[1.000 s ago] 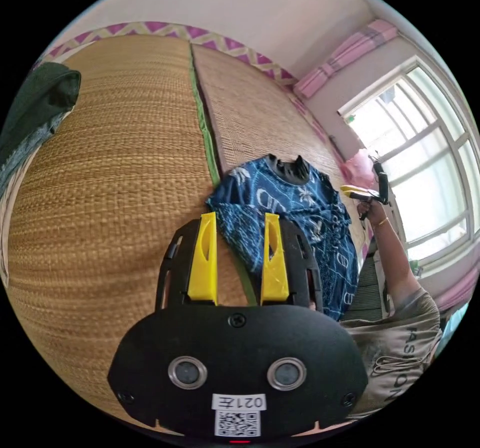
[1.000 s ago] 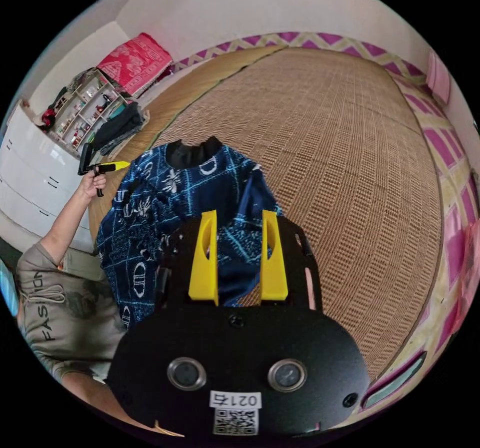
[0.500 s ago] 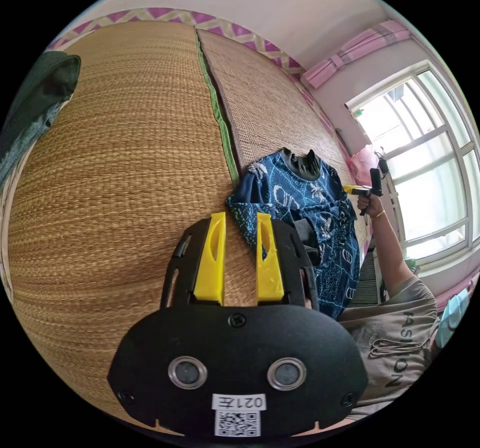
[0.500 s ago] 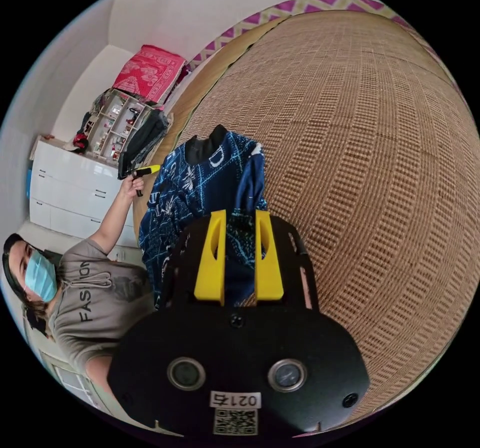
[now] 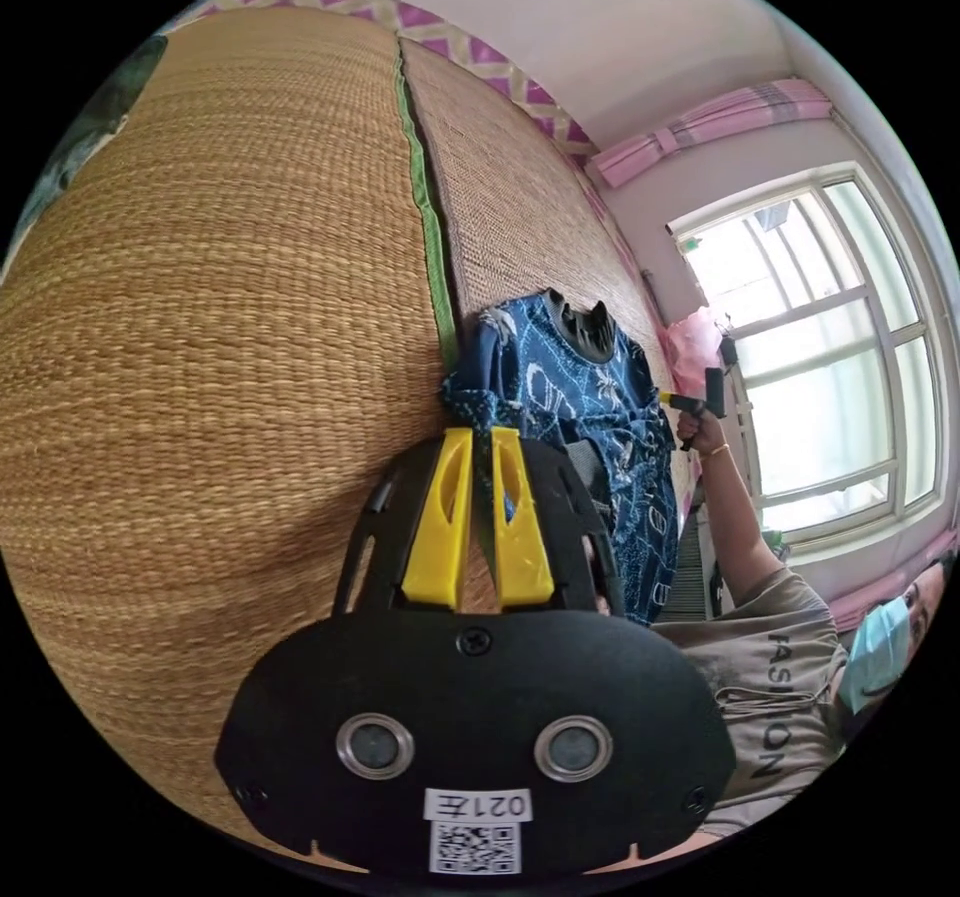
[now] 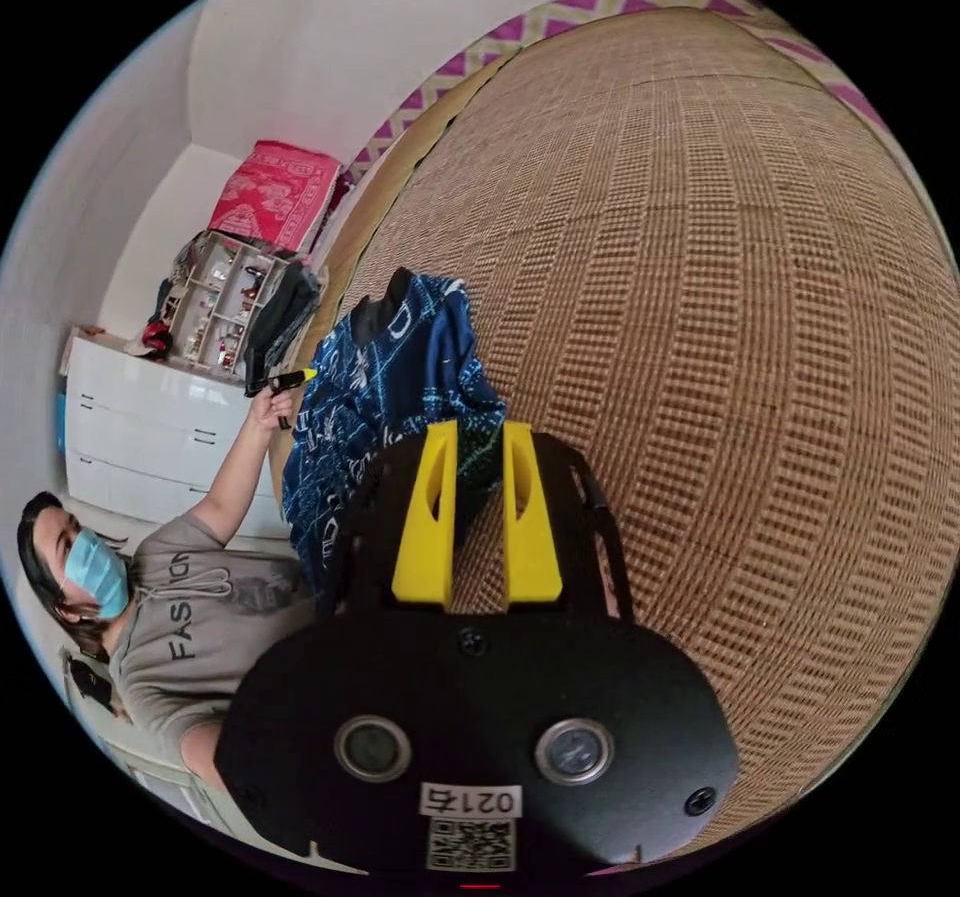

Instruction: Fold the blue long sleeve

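Observation:
The blue patterned long sleeve [image 5: 585, 407] lies on the woven straw mat [image 5: 220, 317], its dark collar at the far end. My left gripper [image 5: 480, 434] sits at the shirt's left edge, jaws almost together on a bunched bit of fabric. The right gripper [image 5: 690, 399] shows at the opposite edge, in a hand. In the right gripper view the shirt [image 6: 400, 367] lies left of centre. My right gripper [image 6: 478, 427] has a fold of it between its tips, and a gap remains between the jaws. The left gripper [image 6: 282, 380] shows at the far edge.
A green seam strip [image 5: 428, 227] divides two mats. A person in a grey top [image 6: 200, 607] stands at the mat's edge. White drawers [image 6: 140, 437], a cluttered shelf [image 6: 215, 302] and dark clothes [image 6: 280, 312] stand beyond. A window [image 5: 830, 337] lies right.
Both pairs of jaws have narrowed from wide open, the left pair to almost touching. Both cameras have shifted and rolled, and the grippers now sit at the shirt's side edges.

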Demonstrator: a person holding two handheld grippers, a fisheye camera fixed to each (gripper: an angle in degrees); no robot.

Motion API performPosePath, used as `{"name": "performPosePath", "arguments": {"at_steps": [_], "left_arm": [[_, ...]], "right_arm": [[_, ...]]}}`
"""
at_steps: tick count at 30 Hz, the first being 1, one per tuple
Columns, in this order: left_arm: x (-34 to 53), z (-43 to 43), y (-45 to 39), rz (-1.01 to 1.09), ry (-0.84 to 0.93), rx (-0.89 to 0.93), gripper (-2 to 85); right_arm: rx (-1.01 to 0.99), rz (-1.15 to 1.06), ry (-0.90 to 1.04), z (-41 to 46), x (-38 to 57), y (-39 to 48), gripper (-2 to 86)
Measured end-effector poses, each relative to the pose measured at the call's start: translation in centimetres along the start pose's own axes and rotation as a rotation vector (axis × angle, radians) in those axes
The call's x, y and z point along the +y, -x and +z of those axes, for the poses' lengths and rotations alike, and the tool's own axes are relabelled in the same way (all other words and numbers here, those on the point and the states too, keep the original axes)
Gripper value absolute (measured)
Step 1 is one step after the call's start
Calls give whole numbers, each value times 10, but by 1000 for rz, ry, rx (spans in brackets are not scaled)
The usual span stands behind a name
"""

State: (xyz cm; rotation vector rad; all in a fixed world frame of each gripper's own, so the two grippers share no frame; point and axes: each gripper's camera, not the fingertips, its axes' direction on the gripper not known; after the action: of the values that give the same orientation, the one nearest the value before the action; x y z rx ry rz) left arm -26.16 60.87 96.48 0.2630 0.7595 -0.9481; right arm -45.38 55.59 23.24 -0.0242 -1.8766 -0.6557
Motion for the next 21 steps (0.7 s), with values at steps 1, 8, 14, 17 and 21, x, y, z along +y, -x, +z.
{"name": "performPosePath", "arguments": {"at_steps": [1, 8, 14, 17, 21], "left_arm": [[0, 2, 4, -11, -4, 16, 5], [0, -30, 11, 25, -95, 84, -9], [-50, -112, -48, 181, -111, -72, -9], [-98, -136, -42, 170, -83, -146, -8], [-159, -142, 4, 67, -110, -230, -5]], "right_arm": [[-25, 3, -12, 3, 2, -3, 43], [-84, -48, -147, -3, -12, 29, 2], [-40, -140, -156, -22, -77, 84, 0], [-19, -162, -158, -16, -121, 105, 2], [31, -107, -170, 19, -171, 105, 15]]}}
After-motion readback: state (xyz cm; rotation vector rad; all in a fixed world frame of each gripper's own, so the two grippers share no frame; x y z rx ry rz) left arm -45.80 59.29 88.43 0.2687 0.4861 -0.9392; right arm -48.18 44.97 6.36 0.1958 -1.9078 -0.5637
